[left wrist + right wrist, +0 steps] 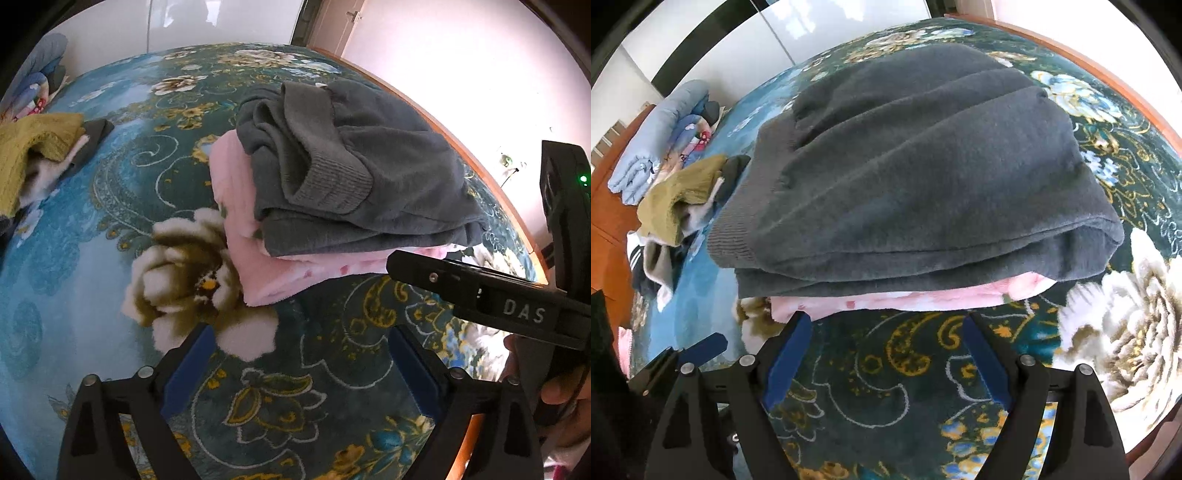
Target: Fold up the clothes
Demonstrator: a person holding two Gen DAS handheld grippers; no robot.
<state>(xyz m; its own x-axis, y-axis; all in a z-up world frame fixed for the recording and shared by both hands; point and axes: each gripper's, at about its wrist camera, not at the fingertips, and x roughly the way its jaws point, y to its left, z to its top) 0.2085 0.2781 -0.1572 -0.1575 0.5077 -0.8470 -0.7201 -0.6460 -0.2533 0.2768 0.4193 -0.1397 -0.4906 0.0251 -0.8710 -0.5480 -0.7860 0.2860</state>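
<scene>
Jaws apart, seemingly empty, near folded sweater (905, 158).

Two folded garments form one stack near the right edge of the bed (92, 236): one grey sweater (354, 155) on one pink garment (258, 266). Toward the bed's left edge lies one loose heap (676, 206), with one olive knit (33, 147) on top and perhaps three or four other pieces beneath; the view is too cramped to count them. Two grippers show, each with two fingers.
</scene>
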